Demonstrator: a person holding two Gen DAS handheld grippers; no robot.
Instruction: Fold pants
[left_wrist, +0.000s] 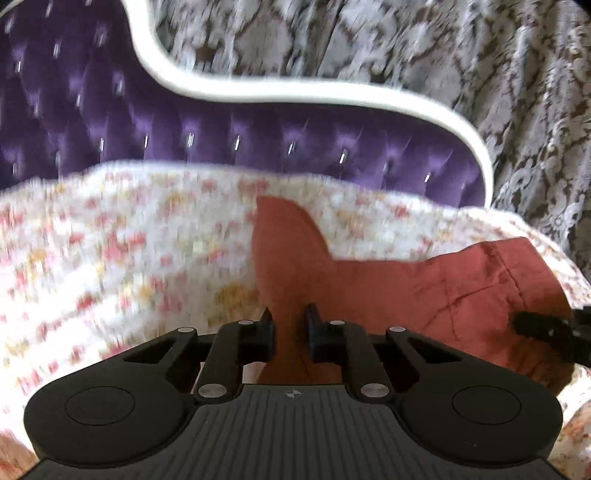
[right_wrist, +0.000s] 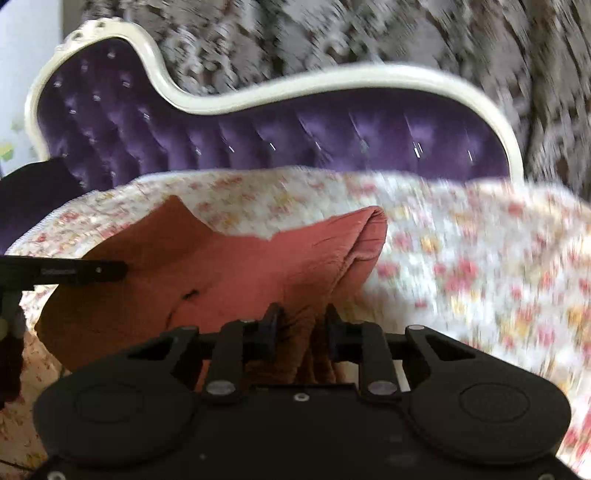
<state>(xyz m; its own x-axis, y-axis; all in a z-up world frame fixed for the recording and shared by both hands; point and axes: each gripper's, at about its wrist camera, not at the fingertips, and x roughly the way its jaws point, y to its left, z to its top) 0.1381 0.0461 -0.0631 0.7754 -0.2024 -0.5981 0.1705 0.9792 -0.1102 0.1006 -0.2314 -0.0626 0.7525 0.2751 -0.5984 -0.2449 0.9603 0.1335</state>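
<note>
Rust-red pants (left_wrist: 424, 288) lie across a floral quilt (left_wrist: 129, 240) on a bed. In the left wrist view my left gripper (left_wrist: 290, 325) is shut on a raised fold of the red cloth, which runs up between its fingers. In the right wrist view my right gripper (right_wrist: 301, 321) is shut on a bunched part of the pants (right_wrist: 229, 266), cloth pinched between its fingers. The right gripper's tip (left_wrist: 543, 325) shows at the right edge of the left view; the left gripper (right_wrist: 66, 271) shows at the left edge of the right view. Both views are motion-blurred.
A purple tufted headboard (left_wrist: 221, 125) with a white curved frame (right_wrist: 295, 85) stands behind the bed. Patterned grey lace curtains (left_wrist: 480, 55) hang beyond it. The floral quilt (right_wrist: 480, 277) stretches wide to the right.
</note>
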